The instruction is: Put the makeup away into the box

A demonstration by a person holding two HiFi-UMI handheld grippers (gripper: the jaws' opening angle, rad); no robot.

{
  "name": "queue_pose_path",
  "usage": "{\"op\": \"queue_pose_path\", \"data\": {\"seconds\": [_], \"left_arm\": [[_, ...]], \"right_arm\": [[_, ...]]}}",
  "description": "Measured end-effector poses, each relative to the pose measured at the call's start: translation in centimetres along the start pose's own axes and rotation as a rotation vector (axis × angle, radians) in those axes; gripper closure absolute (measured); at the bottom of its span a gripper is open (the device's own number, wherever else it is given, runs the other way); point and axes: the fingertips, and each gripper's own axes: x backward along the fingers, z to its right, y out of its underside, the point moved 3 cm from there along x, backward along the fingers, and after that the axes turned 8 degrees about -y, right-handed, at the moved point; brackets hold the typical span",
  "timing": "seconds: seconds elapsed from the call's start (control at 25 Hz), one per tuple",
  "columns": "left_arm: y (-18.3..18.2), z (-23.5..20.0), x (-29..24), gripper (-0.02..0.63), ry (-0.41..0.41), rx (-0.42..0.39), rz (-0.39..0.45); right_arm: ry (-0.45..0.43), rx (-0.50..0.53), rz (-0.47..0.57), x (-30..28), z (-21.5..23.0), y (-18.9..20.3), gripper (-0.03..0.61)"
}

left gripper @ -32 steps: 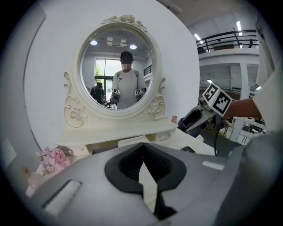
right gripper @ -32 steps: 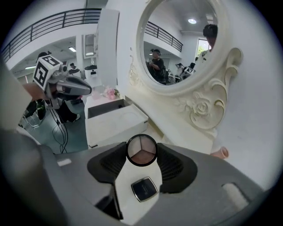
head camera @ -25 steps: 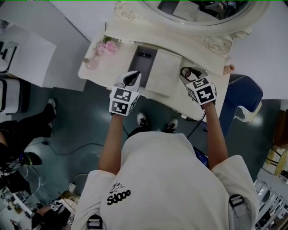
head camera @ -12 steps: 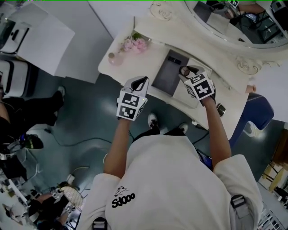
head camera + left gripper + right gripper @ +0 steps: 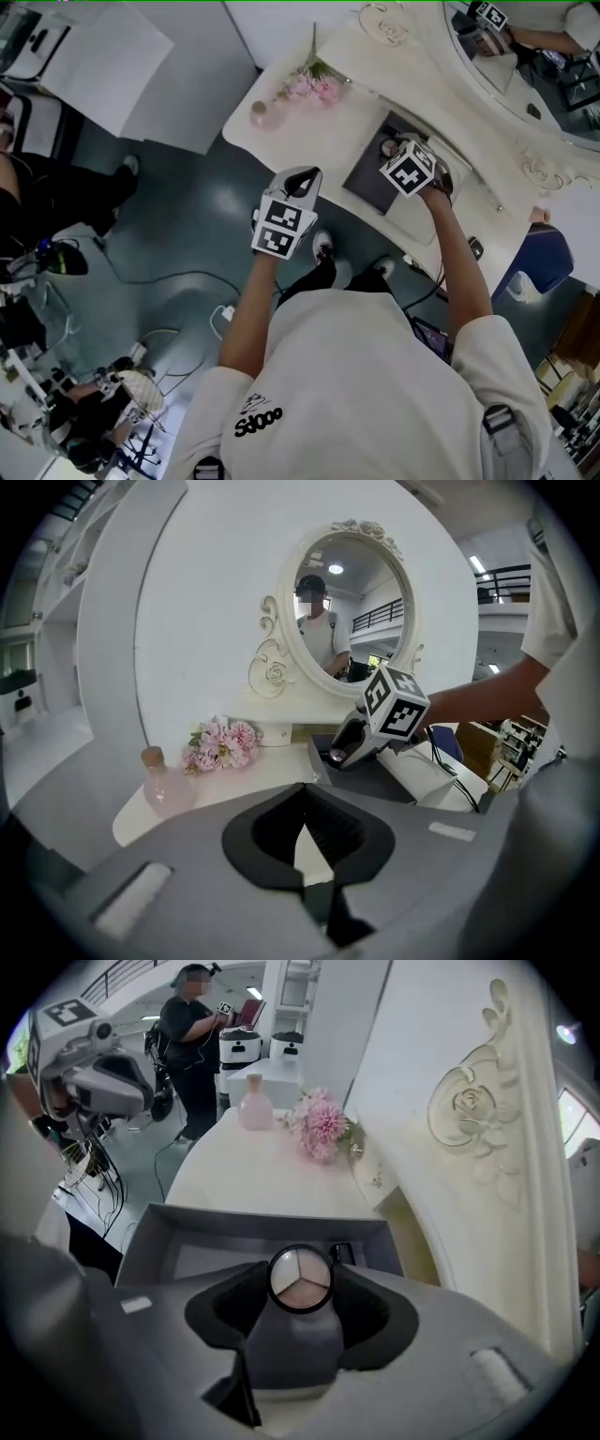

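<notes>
Grey and open-topped, the box (image 5: 253, 1215) sits on the cream vanity table (image 5: 248, 1171), below the ornate oval mirror (image 5: 347, 611). We hold the right gripper (image 5: 301, 1283) steeply downward over the box. Its jaws are clamped on a round makeup compact (image 5: 300, 1277), one black pad pressing on each side of the black rim. The compact faces up and shows three wedge-shaped shades, two pale and one rosier. It hangs above the box's inside, not yet set down. Just behind the compact a small dark item (image 5: 343, 1252) lies in the box, too hidden for us to name.

Our left gripper (image 5: 302, 846) hovers off the table's near edge, well apart from the box and pointing towards it. Its jaws are pressed together with nothing between them.

Farther along the tabletop a bunch of pink flowers (image 5: 322, 1124) lies near the mirror's base. A pale pink bottle (image 5: 254, 1105) stands upright beyond it, near the table's rounded end. Beside the box, on the side away from the flowers, rests a white rectangular piece (image 5: 412, 214).
</notes>
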Motion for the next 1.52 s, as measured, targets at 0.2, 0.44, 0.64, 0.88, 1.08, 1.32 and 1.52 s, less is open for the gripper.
{"op": "queue_pose_path", "data": {"seconds": [0.2, 0.44, 0.64, 0.88, 1.08, 1.32, 1.52], "left_arm": [[1.4, -0.6, 0.4, 0.594, -0.012, 0.015, -0.026], [2.4, -0.3, 0.7, 0.594, -0.013, 0.027, -0.042], [2.7, 0.4, 1.2, 0.594, -0.019, 0.032, -0.046], [1.9, 1.8, 2.2, 0.594, -0.016, 0.042, -0.036], [0.1, 3.7, 2.1, 0.594, -0.002, 0.039, -0.011], [-2.9, 8.9, 0.2, 0.594, 0.094, -0.022, 0.024], [-5.1, 15.0, -1.3, 0.594, 0.194, -0.107, 0.057]], "right_arm": [[0.002, 0.007, -0.075, -2.0, 0.5, -0.3, 0.359], [0.024, 0.019, -0.130, -2.6, 0.7, -0.1, 0.359], [0.038, 0.014, -0.142, -2.9, 0.7, 0.1, 0.342], [0.156, 0.011, -0.023, 0.5, 0.3, 0.4, 0.327], [0.164, -0.086, 0.140, 6.1, -1.2, 3.7, 0.337], [0.254, -0.219, 0.256, 13.2, -2.7, 10.6, 0.373], [0.269, -0.329, 0.321, 17.0, -4.6, 17.2, 0.377]]}}
